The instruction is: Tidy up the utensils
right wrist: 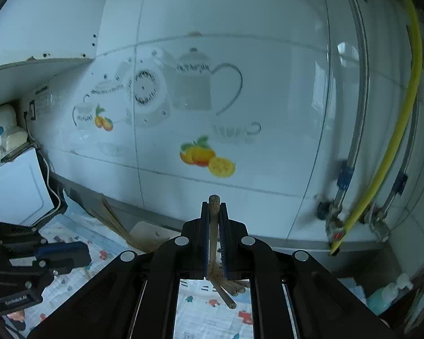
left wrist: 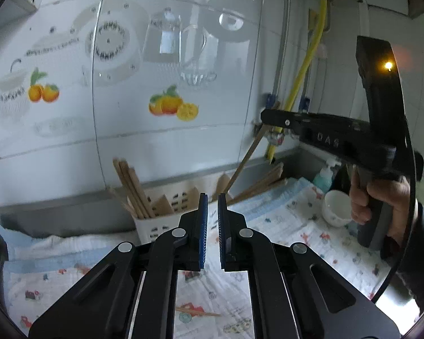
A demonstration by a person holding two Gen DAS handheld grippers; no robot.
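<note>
A single wooden chopstick (right wrist: 213,220) is pinched between the blue pads of the right gripper (right wrist: 214,207), its round end poking out just past the fingertips and its shaft running back down between the jaws. In the left wrist view the same chopstick (left wrist: 247,156) hangs at a slant from the right gripper (left wrist: 265,118), its lower end reaching down toward the white slotted utensil basket (left wrist: 161,223) that stands at the far edge of the counter against the tiled wall. A bundle of chopsticks (left wrist: 131,186) already leans in the basket's left part, and more loose chopsticks (left wrist: 264,180) lie on the patterned cloth (left wrist: 282,212) just right of the basket. Under the right gripper, a few chopstick ends (right wrist: 229,288) lie on the cloth.

The left gripper (left wrist: 212,197) is released, with a narrow gap between its blue pads and nothing in it, hovering on the near side of the basket.

Further right, the person's hand (left wrist: 381,200) grips the right gripper's handle. A small white bowl (left wrist: 336,207) sits on the cloth beside it, with a teal pump bottle (left wrist: 325,173) behind. A yellow hose (left wrist: 305,65) runs down the wall at the far right.
</note>
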